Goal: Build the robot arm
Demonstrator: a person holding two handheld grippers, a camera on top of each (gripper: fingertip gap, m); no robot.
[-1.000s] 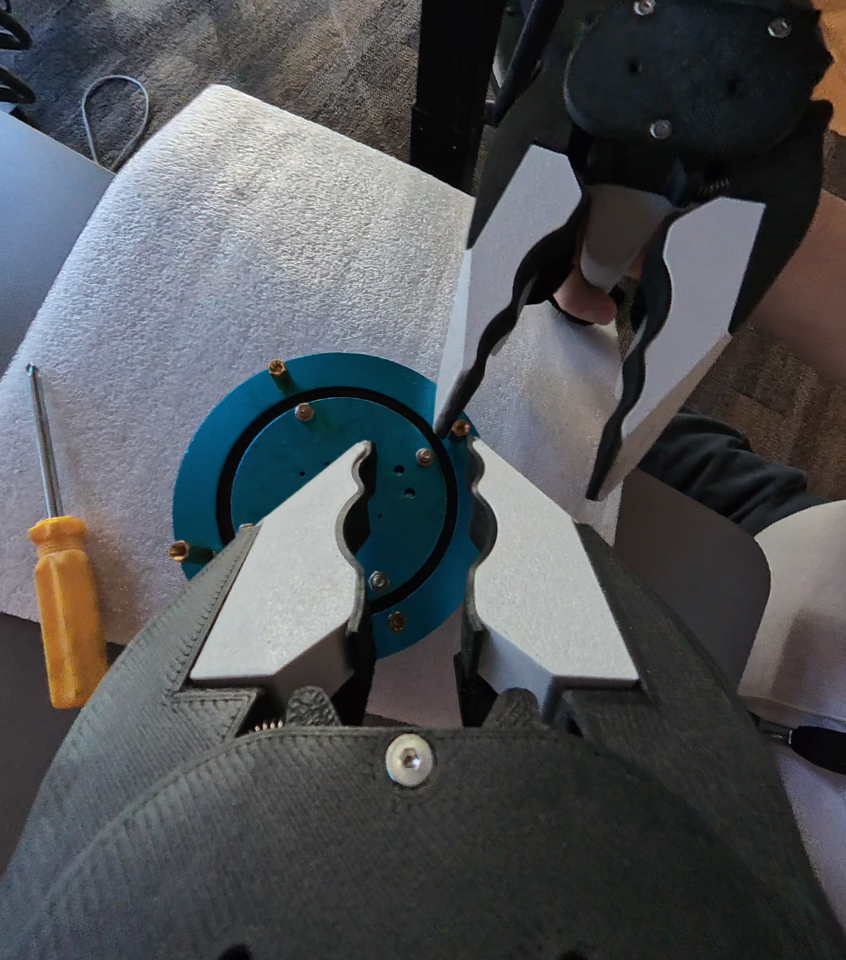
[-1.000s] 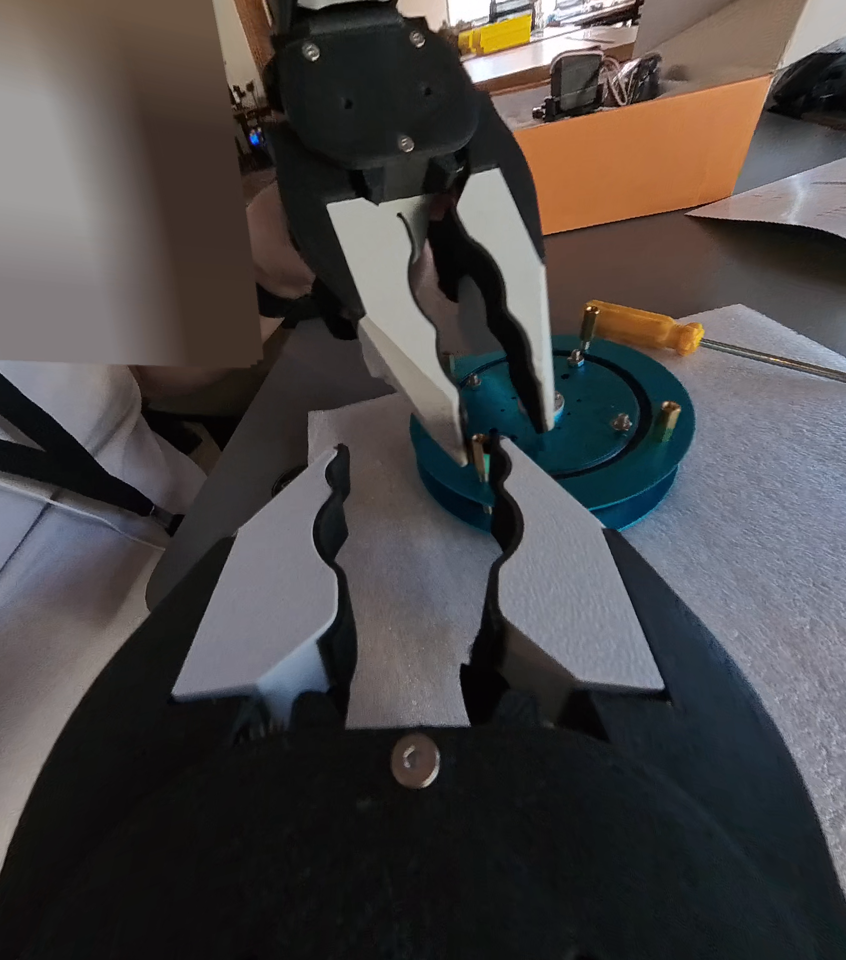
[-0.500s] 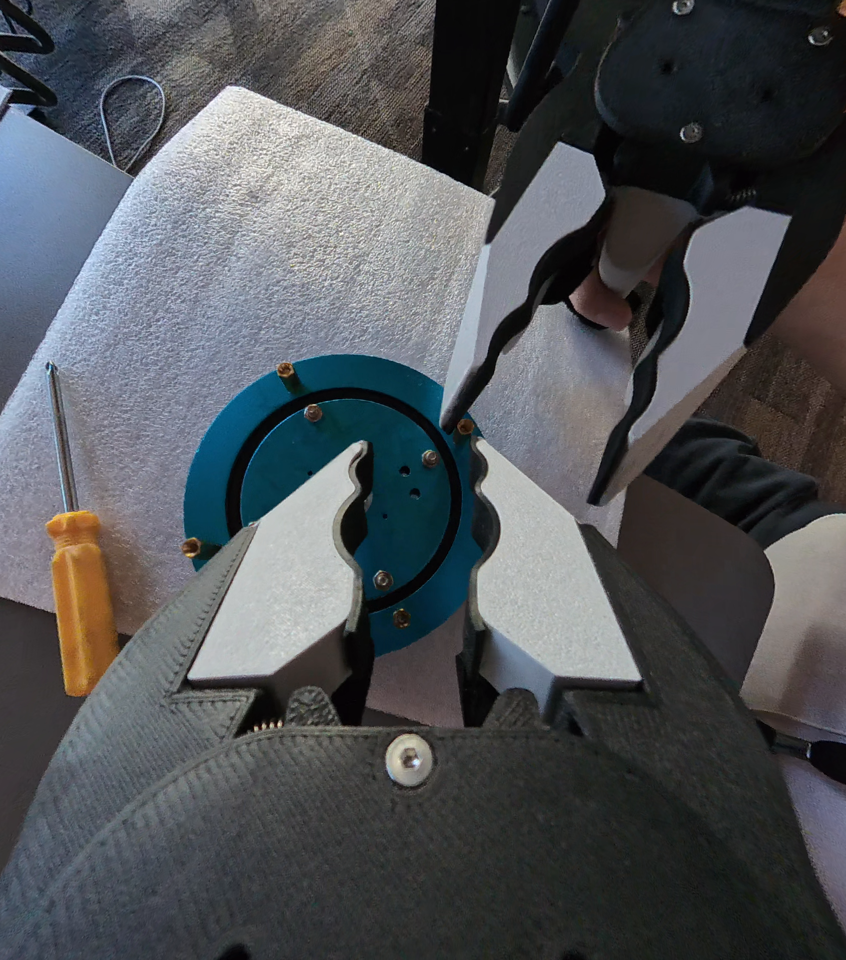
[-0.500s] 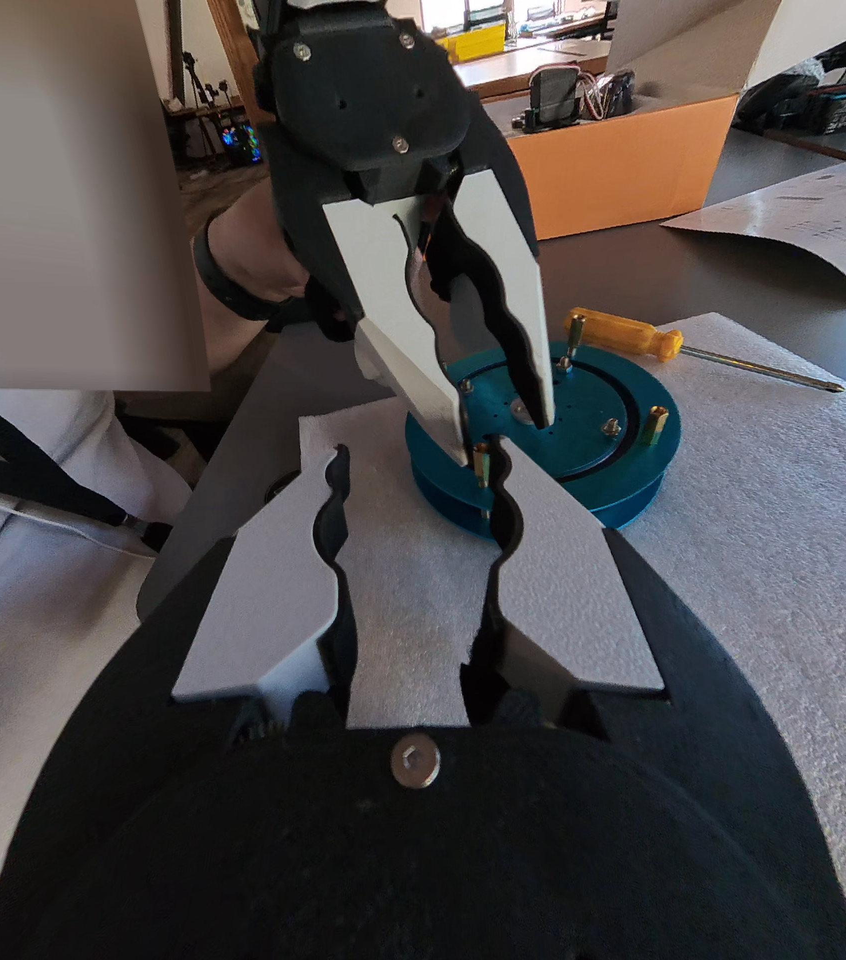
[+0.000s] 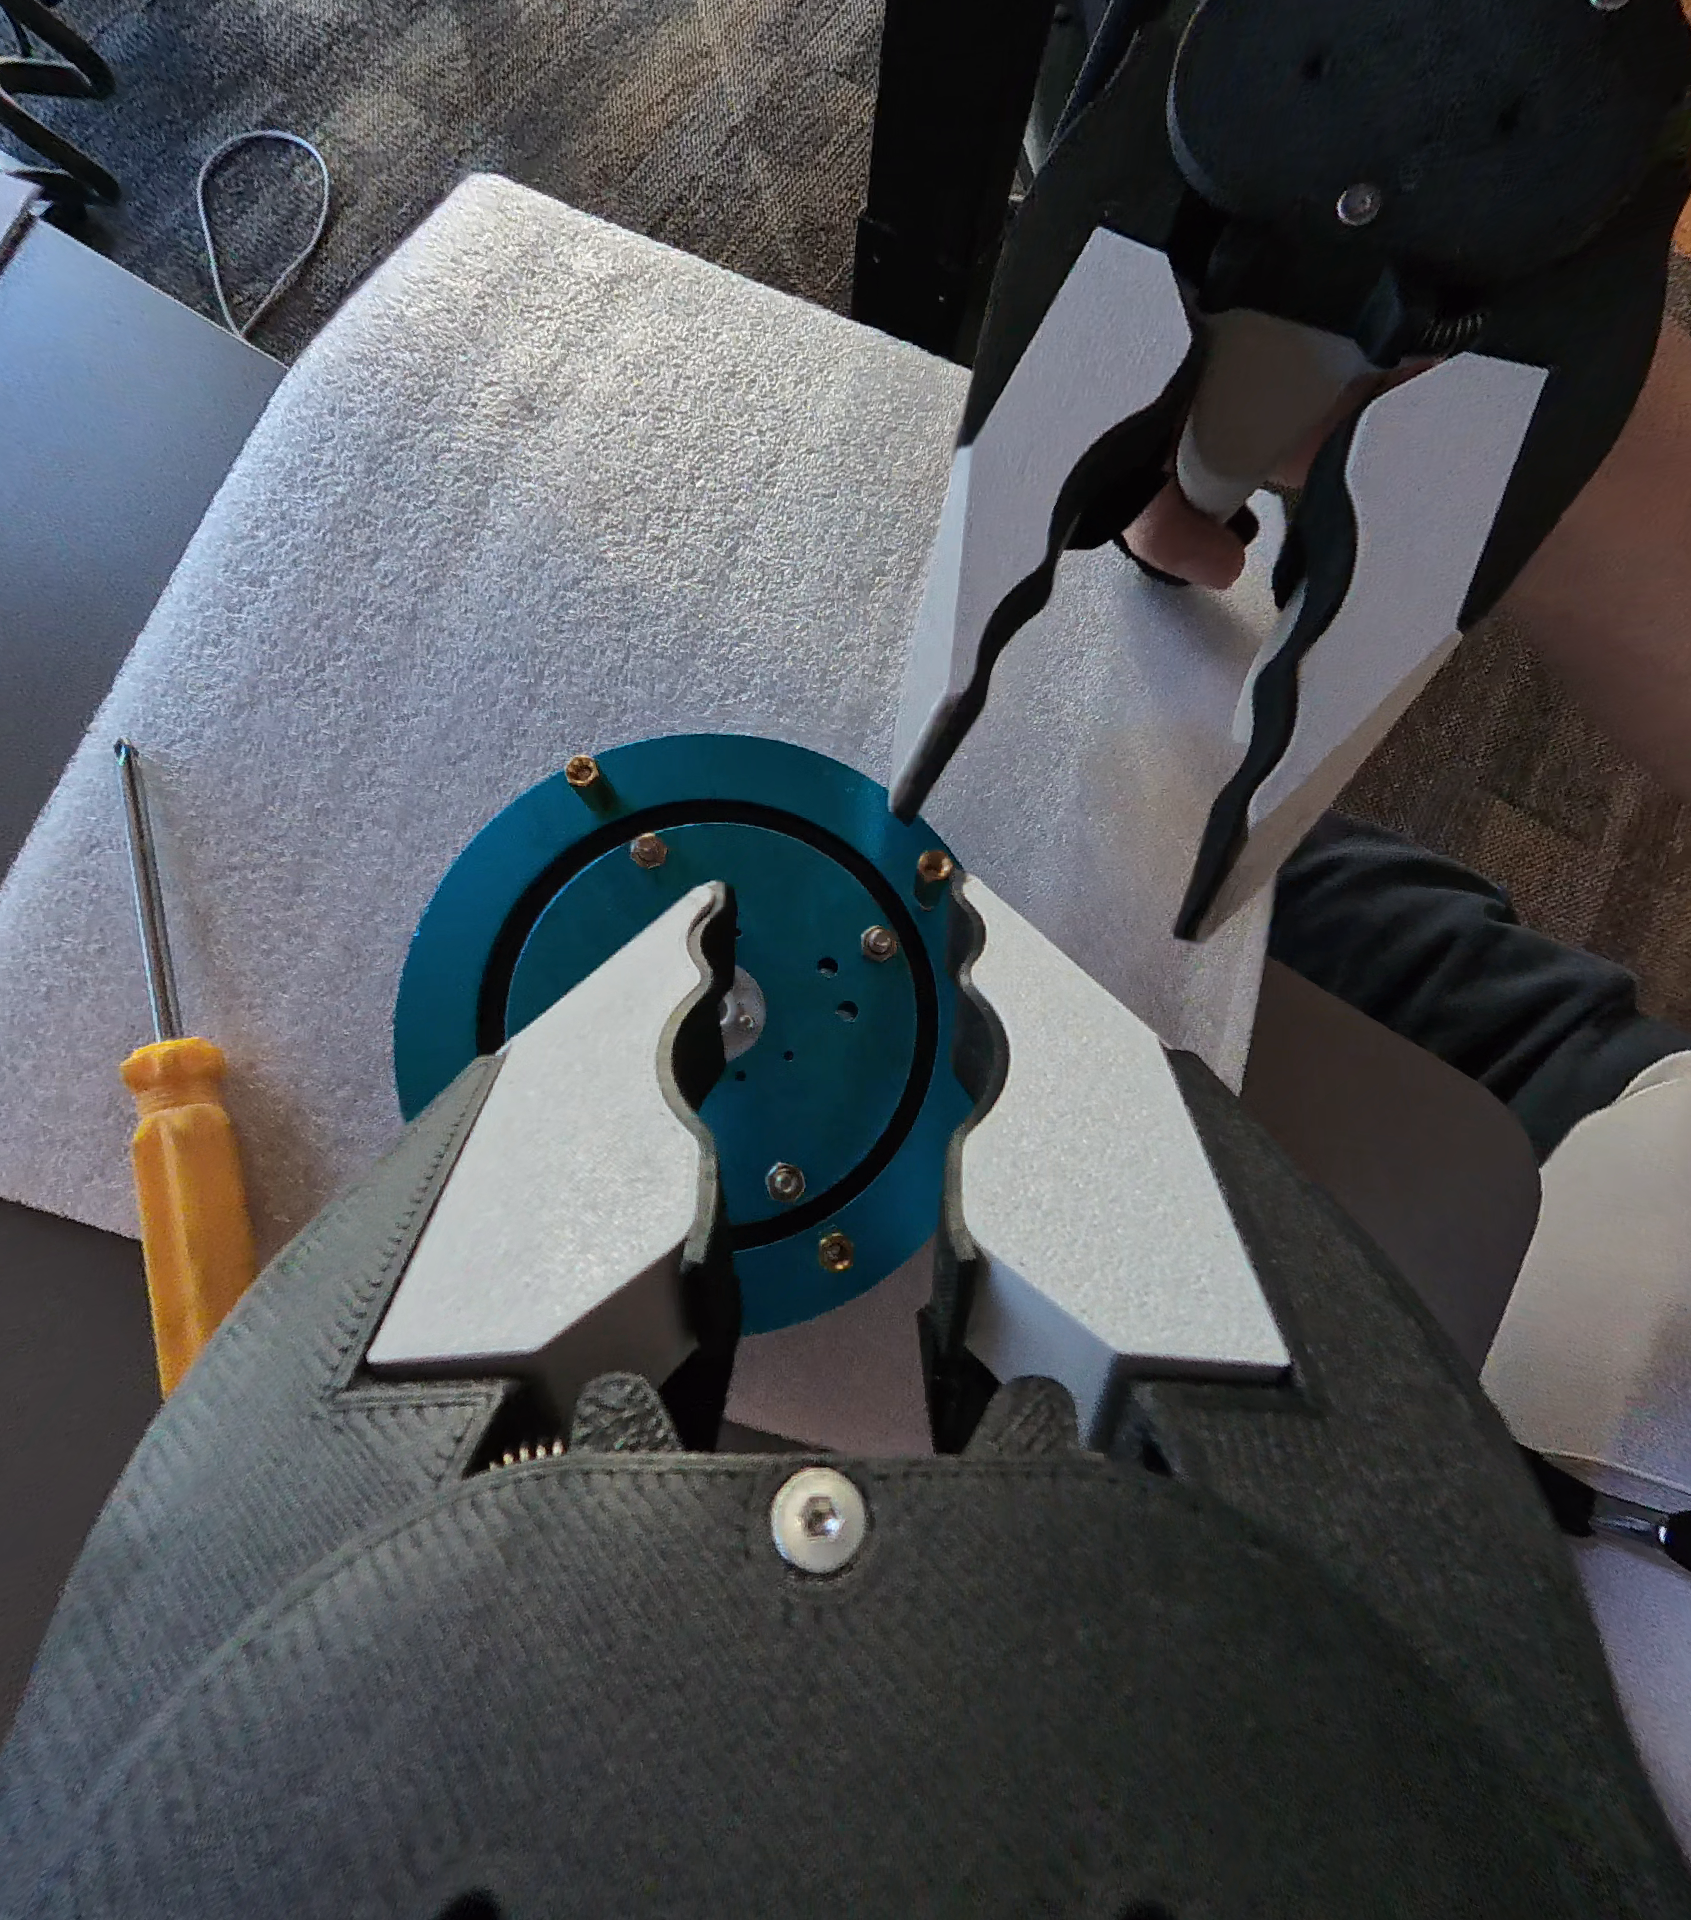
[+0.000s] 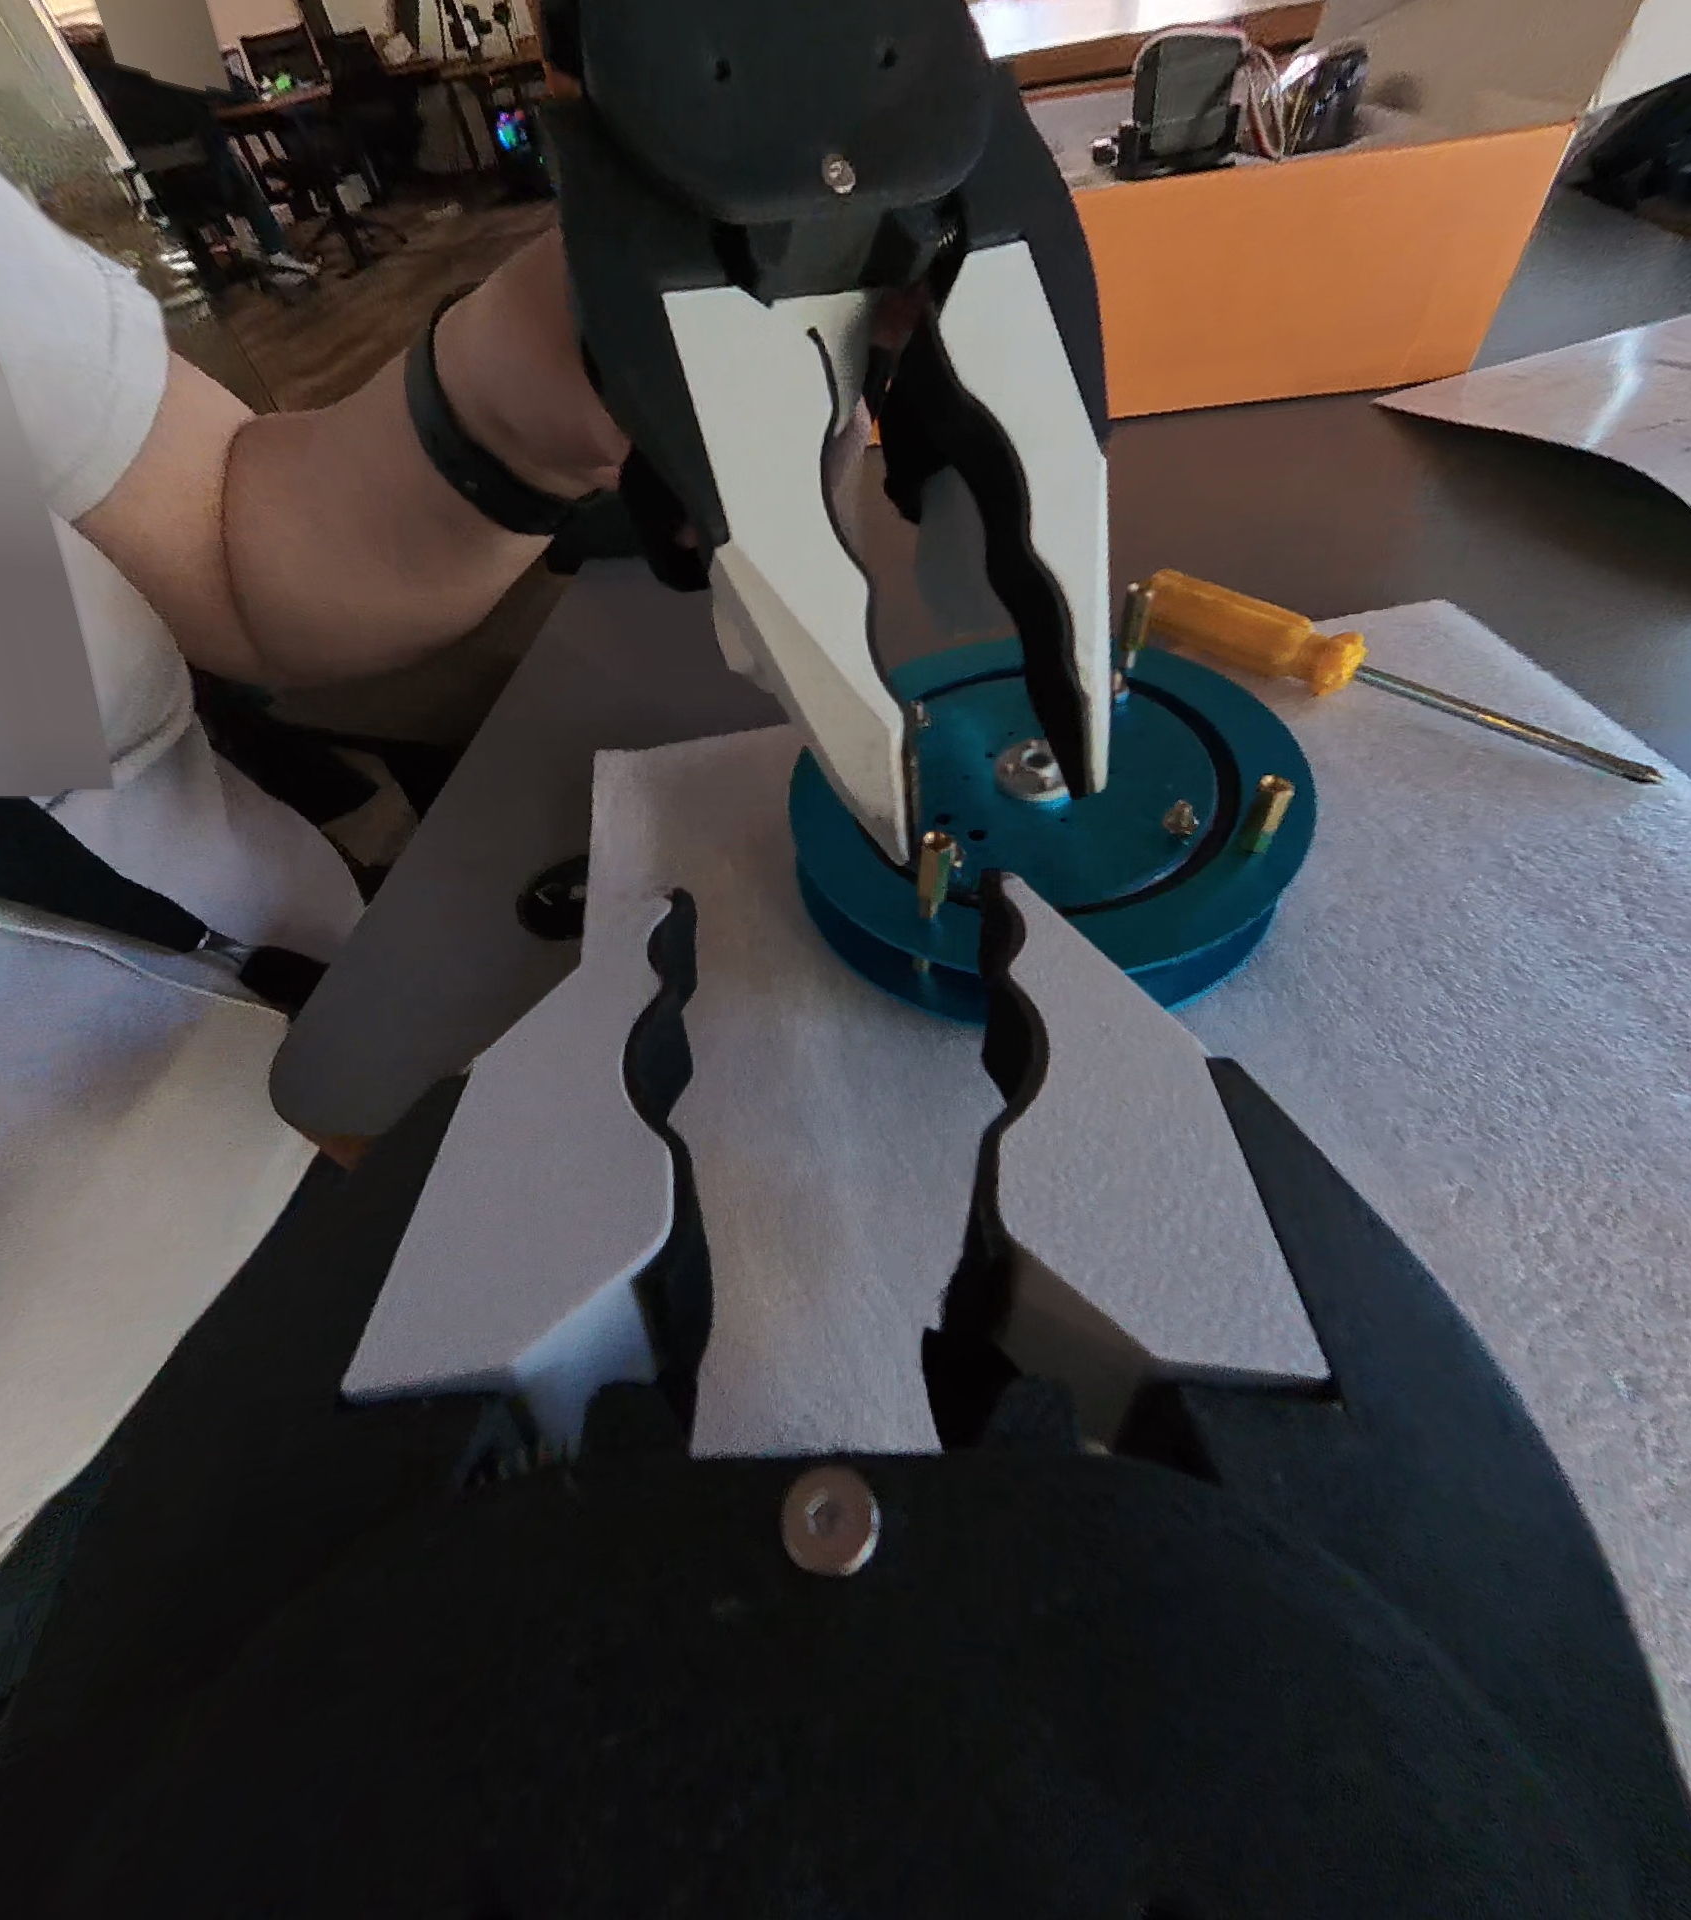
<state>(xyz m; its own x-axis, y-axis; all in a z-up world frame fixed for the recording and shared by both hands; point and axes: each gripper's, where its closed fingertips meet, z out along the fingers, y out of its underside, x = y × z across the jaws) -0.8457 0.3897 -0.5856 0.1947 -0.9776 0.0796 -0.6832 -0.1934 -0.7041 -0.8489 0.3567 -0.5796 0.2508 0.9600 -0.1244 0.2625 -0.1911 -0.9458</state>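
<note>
My left gripper (image 5: 836, 904) hangs over the blue disc (image 5: 820, 1049), fingers wide, nothing held; one tip by the centre hub, other at the rim. My right gripper (image 6: 836, 894) is wide too, empty, tips just short of the disc's near edge w/ a brass post (image 6: 940, 868) between them. Screwdriver (image 5: 181, 1143) lies left of my left fingers, on foam pad (image 5: 508, 499).

Daylight, bright, soft shadows on the white foam pad (image 5: 529, 499); strong wide-angle bending at edges, background room out of focus, sharp centre.

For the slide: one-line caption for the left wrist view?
Open left claw poised over blue disc assembly on foam sheet; right claw open alongside.
</note>
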